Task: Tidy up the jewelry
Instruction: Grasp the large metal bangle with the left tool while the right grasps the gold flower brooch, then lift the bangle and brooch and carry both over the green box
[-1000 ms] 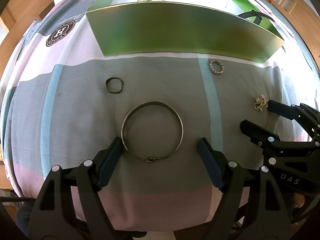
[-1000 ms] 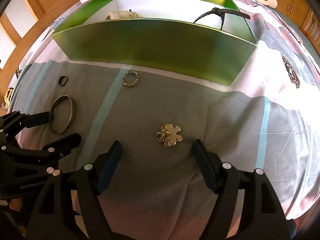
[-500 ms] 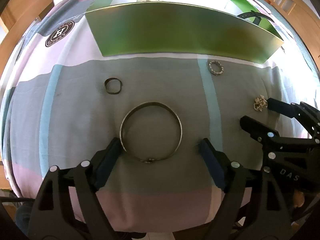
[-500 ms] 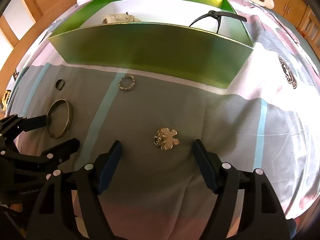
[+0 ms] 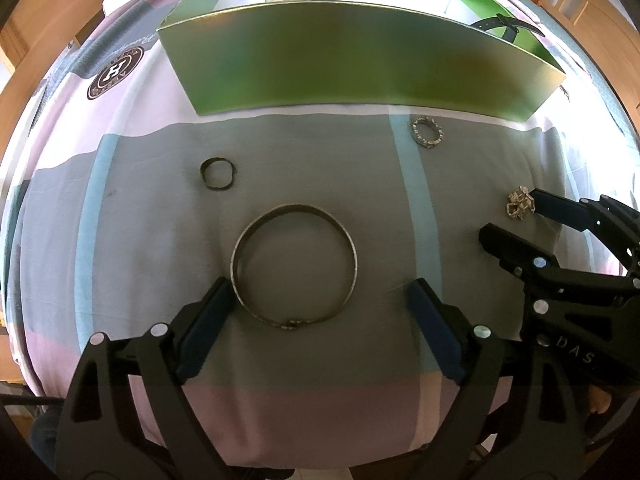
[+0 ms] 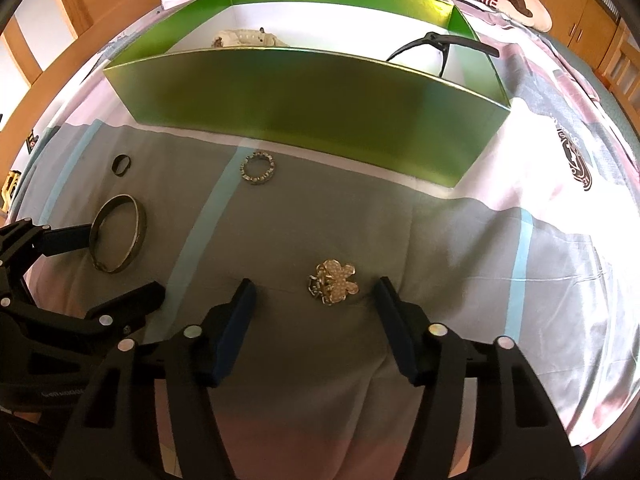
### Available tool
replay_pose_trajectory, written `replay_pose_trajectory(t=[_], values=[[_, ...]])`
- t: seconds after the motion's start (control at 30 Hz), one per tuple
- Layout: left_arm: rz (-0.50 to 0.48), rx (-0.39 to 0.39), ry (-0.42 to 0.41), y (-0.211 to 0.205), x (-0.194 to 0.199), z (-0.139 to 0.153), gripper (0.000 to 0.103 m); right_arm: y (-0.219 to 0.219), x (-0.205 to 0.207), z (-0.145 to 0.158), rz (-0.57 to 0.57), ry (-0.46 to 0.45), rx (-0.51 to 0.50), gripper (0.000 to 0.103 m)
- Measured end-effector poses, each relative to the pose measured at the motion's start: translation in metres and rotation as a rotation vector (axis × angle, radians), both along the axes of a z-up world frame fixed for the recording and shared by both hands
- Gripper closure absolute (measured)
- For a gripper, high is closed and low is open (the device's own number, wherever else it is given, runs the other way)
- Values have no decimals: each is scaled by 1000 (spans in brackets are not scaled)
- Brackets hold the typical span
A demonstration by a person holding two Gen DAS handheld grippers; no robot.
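We note the left gripper (image 5: 318, 304) nearest, jaws opening, straddling the large bangle (image 5: 294, 266), which lies flat on the bedspread (image 5: 120, 240); whether the left pad touches it we cannot tell. The right gripper (image 6: 314, 302) has jaws closing around the gold flower brooch (image 6: 333, 282), pads not yet on it. Farther off lie a small dark ring (image 5: 218, 174) at left and a beaded ring (image 5: 428, 133) at right. Farthest stands the green box (image 6: 304, 108), white inside, holding a pale bracelet (image 6: 248, 38) at left and a black strap (image 6: 440, 46) at right.
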State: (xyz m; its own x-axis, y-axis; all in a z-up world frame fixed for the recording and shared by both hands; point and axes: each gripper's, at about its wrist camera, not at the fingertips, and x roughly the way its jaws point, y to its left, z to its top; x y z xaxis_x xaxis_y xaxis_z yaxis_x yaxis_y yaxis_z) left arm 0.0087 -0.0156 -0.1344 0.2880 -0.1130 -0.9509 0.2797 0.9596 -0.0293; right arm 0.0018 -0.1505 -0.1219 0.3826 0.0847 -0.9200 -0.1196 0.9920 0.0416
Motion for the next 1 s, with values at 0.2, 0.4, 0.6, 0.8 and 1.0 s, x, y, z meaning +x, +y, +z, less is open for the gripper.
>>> replay_pose_trajectory(t=[0.2, 0.4, 0.6, 0.8, 1.0], values=[[31, -2, -14, 6, 2, 6, 31, -11, -1, 3, -20, -7, 18, 71], [68, -17, -21, 12, 7, 10, 44, -17, -7, 6, -30, -14, 11, 79], [72, 21, -51, 5, 5, 18, 44, -20, -10, 17, -42, -47, -35, 82], [79, 29, -73, 14, 6, 29, 44, -37, -13, 36, -76, -86, -13, 82], [73, 34, -60, 14, 5, 22, 44, -39, -14, 32, -83, -62, -9, 82]])
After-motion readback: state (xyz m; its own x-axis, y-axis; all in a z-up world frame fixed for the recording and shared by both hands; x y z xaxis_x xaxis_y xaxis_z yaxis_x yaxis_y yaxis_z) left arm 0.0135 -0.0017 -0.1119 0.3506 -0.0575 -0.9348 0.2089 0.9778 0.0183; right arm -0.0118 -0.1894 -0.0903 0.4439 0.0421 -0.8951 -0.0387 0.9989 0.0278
